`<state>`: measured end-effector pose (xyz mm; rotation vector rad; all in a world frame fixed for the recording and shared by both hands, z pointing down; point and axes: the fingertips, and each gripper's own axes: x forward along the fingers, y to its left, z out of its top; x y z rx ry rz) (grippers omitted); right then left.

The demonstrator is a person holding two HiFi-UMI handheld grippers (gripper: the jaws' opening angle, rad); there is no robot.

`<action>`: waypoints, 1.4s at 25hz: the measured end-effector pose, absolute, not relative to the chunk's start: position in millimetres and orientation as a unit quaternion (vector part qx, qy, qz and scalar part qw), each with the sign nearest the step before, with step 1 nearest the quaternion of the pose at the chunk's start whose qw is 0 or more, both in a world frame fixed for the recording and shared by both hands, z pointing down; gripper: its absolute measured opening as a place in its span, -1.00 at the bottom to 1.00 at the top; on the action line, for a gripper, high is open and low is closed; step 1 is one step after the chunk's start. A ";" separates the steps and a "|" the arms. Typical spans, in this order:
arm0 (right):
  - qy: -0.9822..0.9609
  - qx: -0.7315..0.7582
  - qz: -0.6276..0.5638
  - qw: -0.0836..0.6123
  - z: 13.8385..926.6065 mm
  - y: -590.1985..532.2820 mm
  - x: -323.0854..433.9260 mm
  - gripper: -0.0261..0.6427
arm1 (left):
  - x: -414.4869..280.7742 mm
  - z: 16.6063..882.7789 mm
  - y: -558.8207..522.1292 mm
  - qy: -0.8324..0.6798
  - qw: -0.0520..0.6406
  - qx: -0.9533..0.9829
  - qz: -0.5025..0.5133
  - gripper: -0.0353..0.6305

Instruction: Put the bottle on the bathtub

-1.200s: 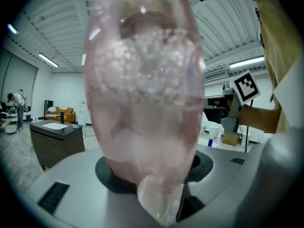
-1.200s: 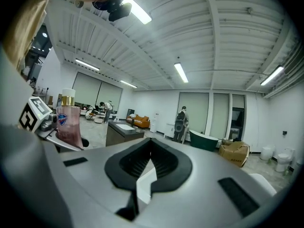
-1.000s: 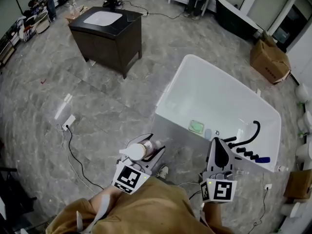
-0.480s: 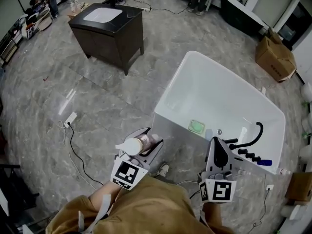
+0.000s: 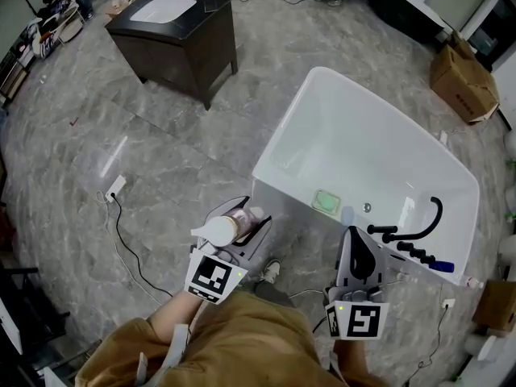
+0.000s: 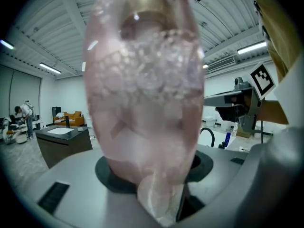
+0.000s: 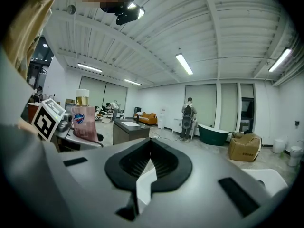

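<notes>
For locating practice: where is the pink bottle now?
The pink bottle is lower centre-left in the head view, clamped in the left hand-held gripper, beside the bathtub's near corner.

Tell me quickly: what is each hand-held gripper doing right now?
Left hand-held gripper: closed on the pink bottle.
Right hand-held gripper: closed, holding nothing.

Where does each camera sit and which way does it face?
Head view: on the person's head, looking steeply down at the white bathtub; left gripper, right gripper and tan clothing show.
Left gripper view: on the left gripper, along its jaws, filled by the pink bottle they clamp.
Right gripper view: on the right gripper, across the room toward a dark vanity; jaws together, empty.
Shared: the bottle shows in all three.
</notes>
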<state>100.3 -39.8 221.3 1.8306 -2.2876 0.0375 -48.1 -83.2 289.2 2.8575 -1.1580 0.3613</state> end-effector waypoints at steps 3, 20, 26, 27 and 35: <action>-0.778 0.618 0.017 0.111 232.1 -45.9 103.3 -0.91 | -42.6 301.1 -94.1 -0.374 0.023 0.919 0.121 -0.21; -0.784 0.606 0.062 0.122 308.3 -95.9 117.3 -0.91 | -14.4 398.0 -168.5 -0.392 0.029 0.907 0.150 -0.21; -0.785 0.601 0.082 0.127 342.1 -109.6 125.8 -0.91 | 0.6 439.4 -183.2 -0.389 0.038 0.906 0.164 -0.21; -0.786 0.599 0.086 0.128 348.4 -112.2 126.1 -0.91 | 3.0 447.0 -186.5 -0.389 0.041 0.905 0.167 -0.21; -0.786 0.594 0.104 0.134 387.6 -126.2 136.3 -0.91 | 15.9 503.0 -213.5 -0.394 0.038 0.901 0.179 -0.21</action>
